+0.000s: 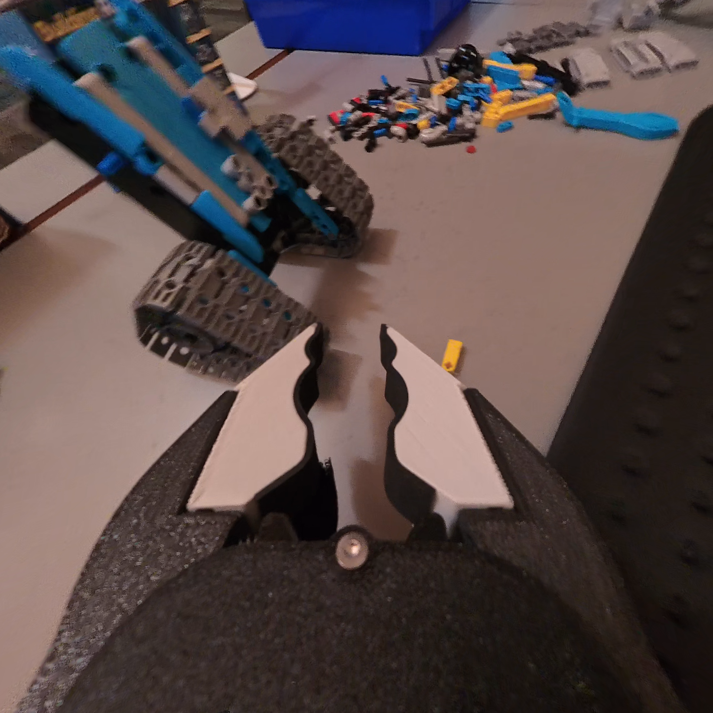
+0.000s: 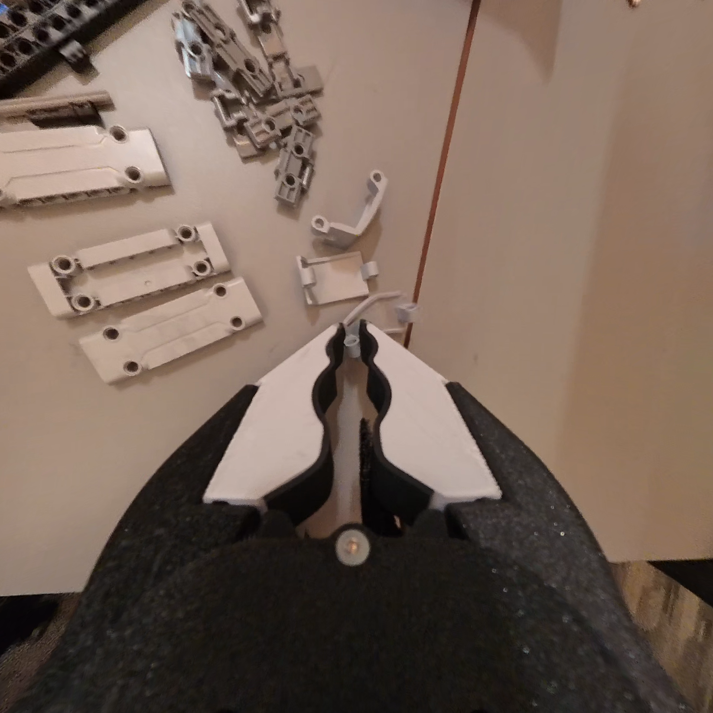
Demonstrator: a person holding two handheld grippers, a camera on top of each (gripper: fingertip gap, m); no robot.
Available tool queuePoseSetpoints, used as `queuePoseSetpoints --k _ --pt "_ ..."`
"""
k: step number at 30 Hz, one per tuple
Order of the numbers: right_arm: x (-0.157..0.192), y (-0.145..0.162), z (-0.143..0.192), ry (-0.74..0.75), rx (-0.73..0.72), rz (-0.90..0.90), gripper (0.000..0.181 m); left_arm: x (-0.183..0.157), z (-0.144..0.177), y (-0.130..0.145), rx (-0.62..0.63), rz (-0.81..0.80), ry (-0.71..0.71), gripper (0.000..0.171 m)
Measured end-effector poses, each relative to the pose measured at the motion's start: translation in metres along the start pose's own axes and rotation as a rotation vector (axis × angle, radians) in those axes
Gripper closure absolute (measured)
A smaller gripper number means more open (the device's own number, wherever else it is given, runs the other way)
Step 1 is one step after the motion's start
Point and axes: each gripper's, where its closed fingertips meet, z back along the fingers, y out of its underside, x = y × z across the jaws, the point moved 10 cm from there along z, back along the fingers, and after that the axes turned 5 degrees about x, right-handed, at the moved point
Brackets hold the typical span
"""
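In the left wrist view my left gripper (image 1: 351,330) is open and empty above the grey table. A blue and black tracked toy vehicle (image 1: 216,216) with grey treads stands just ahead and to its left, and a small yellow piece (image 1: 452,354) lies just to its right. In the right wrist view my right gripper (image 2: 352,328) is shut on a thin light grey curved piece (image 2: 370,304), held near the table's brown seam (image 2: 443,169). A small grey panel (image 2: 335,281) and a grey bracket (image 2: 353,220) lie just beyond the tips.
A heap of blue, yellow and grey bricks (image 1: 455,104) and a blue bin (image 1: 355,23) sit farther back. A dark studded surface (image 1: 652,386) fills the right. Light grey panels (image 2: 169,328) and grey track links (image 2: 262,96) lie at the left. There is about 55 cm between the tips of the two grippers.
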Motion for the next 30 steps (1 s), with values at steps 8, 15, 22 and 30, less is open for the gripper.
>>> queuePoseSetpoints --k 8,15,22,30 --pt "0.094 -0.064 0.048 -0.151 -0.232 0.141 0.147 0.005 0.021 0.010 0.099 0.101 0.205 0.144" --pt "0.327 -0.135 0.075 -0.734 -0.510 0.686 0.146 -0.015 0.004 0.023 0.275 -0.113 0.216 0.145" --pt "0.393 -0.160 0.045 -0.797 -0.426 0.895 0.151 -0.018 0.004 0.023 0.276 -0.133 0.231 0.156" --pt "0.328 -0.174 0.036 -0.671 -0.462 0.745 0.175 -0.018 0.003 0.024 0.272 -0.126 0.280 0.168"
